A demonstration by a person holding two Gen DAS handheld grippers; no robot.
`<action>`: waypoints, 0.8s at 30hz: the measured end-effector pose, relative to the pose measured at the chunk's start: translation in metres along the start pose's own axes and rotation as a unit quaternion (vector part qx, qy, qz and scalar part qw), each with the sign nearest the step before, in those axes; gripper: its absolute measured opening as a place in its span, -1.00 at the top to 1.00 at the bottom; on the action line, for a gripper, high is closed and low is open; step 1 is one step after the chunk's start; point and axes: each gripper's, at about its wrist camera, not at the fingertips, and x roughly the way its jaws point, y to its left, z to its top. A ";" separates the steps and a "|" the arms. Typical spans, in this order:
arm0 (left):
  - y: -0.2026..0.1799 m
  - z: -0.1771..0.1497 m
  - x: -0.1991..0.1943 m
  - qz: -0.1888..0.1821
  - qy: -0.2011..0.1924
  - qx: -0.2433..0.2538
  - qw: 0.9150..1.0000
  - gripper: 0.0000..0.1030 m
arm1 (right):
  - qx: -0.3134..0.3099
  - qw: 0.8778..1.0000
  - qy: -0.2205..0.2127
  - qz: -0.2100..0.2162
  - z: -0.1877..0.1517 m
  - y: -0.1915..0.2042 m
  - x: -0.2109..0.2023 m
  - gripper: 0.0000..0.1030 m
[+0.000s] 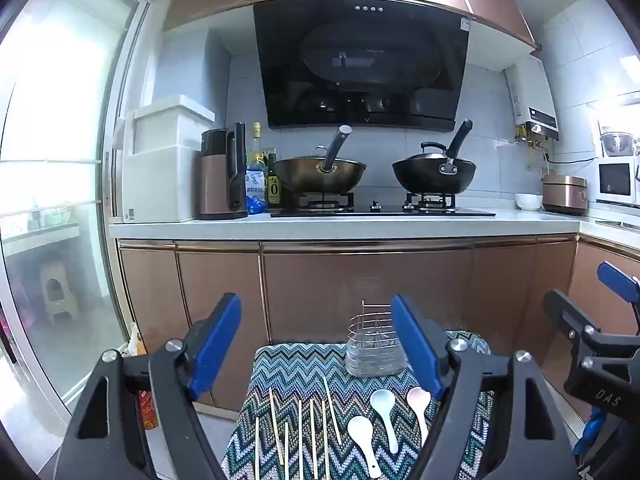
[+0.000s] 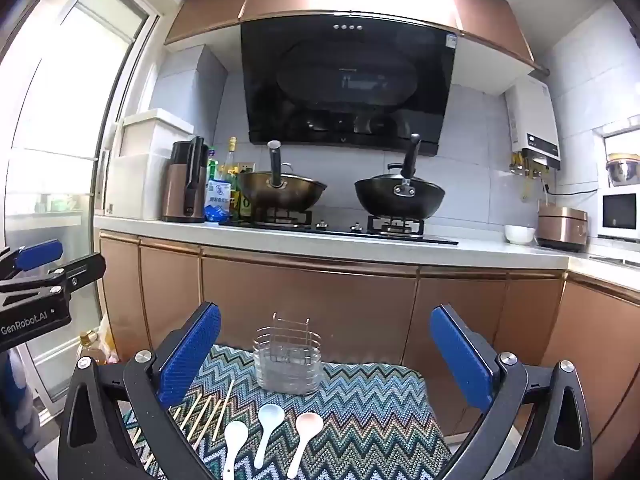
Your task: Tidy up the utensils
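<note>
- A wire holder (image 2: pixel 289 360) stands at the far end of a cloth-covered stool (image 2: pixel 372 408), in front of the cabinet doors (image 2: pixel 308 300).
- Nearer than it, three spoons (image 2: pixel 269 436) lie side by side, bowls toward the holder.
- The chopsticks (image 1: pixel 300 428) lie in a row left of the spoons.
- Behind, on the worktop (image 1: pixel 344 226), two woks (image 1: pixel 320 174) sit on the hob, with a kettle (image 1: pixel 222 174) and bottles (image 1: pixel 258 172) to their left.
- Both tongs (image 1: pixel 316 344) (image 2: pixel 324 356) hang over the near end of the stool.

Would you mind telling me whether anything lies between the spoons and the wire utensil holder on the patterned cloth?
Nothing visible does: only bare zigzag cloth separates the three spoons from the wire holder. The chopsticks lie off to the left.
</note>
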 end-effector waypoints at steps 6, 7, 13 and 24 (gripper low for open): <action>-0.002 -0.002 0.004 0.000 0.004 0.010 1.000 -0.48 | 0.019 1.000 0.007 -0.006 0.000 -0.005 0.005 -1.00; -0.003 0.001 0.005 -0.001 0.008 0.012 1.000 -0.48 | 0.024 1.000 0.007 -0.007 0.000 -0.009 0.003 -1.00; -0.007 -0.007 0.008 0.005 0.013 0.008 1.000 -0.48 | 0.019 0.999 0.023 -0.024 -0.004 -0.013 0.012 -1.00; 0.005 -0.003 0.016 0.018 0.012 -0.006 1.000 -0.48 | 0.019 0.999 0.023 -0.045 0.000 -0.016 0.018 -1.00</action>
